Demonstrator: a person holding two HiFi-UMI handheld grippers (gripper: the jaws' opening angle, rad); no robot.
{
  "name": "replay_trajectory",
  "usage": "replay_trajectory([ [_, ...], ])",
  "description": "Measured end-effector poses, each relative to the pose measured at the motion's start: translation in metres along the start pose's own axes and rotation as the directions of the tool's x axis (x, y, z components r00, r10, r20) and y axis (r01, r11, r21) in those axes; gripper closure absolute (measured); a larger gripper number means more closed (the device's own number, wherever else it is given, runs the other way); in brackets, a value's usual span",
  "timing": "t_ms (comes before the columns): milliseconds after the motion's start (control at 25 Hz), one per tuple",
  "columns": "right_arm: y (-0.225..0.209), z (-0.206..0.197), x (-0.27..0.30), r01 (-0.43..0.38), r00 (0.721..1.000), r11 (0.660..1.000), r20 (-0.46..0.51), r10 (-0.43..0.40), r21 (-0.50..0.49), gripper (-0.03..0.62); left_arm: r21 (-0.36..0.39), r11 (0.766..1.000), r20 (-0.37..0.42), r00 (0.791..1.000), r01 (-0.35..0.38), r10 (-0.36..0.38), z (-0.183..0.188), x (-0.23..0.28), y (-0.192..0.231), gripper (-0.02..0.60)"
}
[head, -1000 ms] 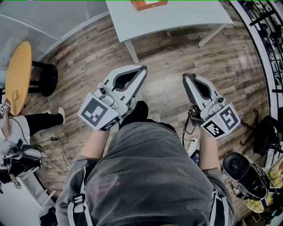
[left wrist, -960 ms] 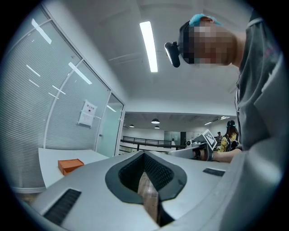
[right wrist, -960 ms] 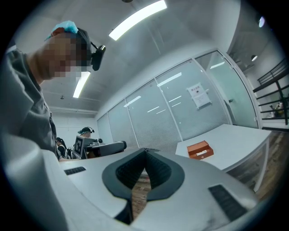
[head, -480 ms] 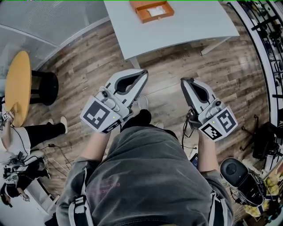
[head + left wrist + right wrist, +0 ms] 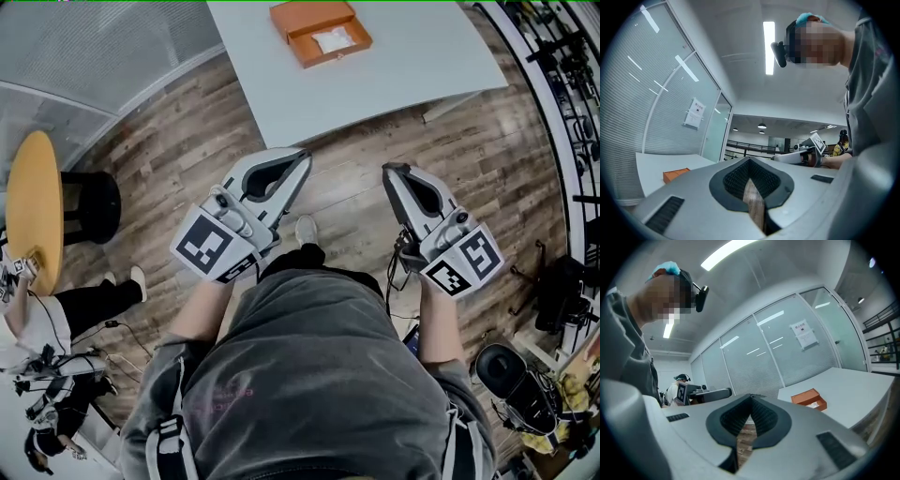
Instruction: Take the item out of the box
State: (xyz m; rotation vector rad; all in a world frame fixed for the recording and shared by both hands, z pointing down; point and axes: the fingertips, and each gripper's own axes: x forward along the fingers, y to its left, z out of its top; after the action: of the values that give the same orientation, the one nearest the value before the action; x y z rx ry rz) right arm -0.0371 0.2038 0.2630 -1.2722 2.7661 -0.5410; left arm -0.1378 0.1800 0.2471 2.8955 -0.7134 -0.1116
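An open orange box (image 5: 321,31) lies on the white table (image 5: 394,75) ahead of me, with a white item (image 5: 334,40) in its tray. Both grippers hang in the air over the wooden floor, well short of the table. The left gripper (image 5: 300,156) is shut and holds nothing. Likewise the right gripper (image 5: 391,171) is shut and empty. In the left gripper view the box (image 5: 675,175) shows small at the left, past the joined jaws of that gripper (image 5: 750,161). The right gripper view has the box (image 5: 808,398) at the right of its gripper (image 5: 751,397).
A round yellow table (image 5: 33,202) and a black stool (image 5: 94,192) stand at the left, with a seated person (image 5: 56,281) below them. Black equipment (image 5: 525,375) and racks (image 5: 562,56) line the right side. The table's leg (image 5: 441,105) slants down at the right.
The table and orange box have slid further into the head view from the top, as I came closer. Both grippers kept their pose and stayed shut.
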Motion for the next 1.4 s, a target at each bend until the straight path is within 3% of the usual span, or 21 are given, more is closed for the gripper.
replay_trajectory([
  [440,-0.007,0.017,0.043,0.036,0.999,0.999,0.003,-0.036,-0.016,0.591,-0.009,1.000,0.010,0.999,0.030,-0.030,0.010,0.004,0.049,0.571],
  [760,-0.041,0.029,0.063,0.036,0.999,0.999,0.007,-0.036,-0.024,0.591,-0.010,1.000,0.008,1.000,0.025,-0.025,0.007,0.032,0.078,0.571],
  [1400,-0.129,0.056,0.099,-0.061,0.998,0.998,-0.001,0.061,-0.012,0.591,0.012,0.999,-0.010,0.999,-0.053,0.053,0.009,0.114,0.124,0.571],
])
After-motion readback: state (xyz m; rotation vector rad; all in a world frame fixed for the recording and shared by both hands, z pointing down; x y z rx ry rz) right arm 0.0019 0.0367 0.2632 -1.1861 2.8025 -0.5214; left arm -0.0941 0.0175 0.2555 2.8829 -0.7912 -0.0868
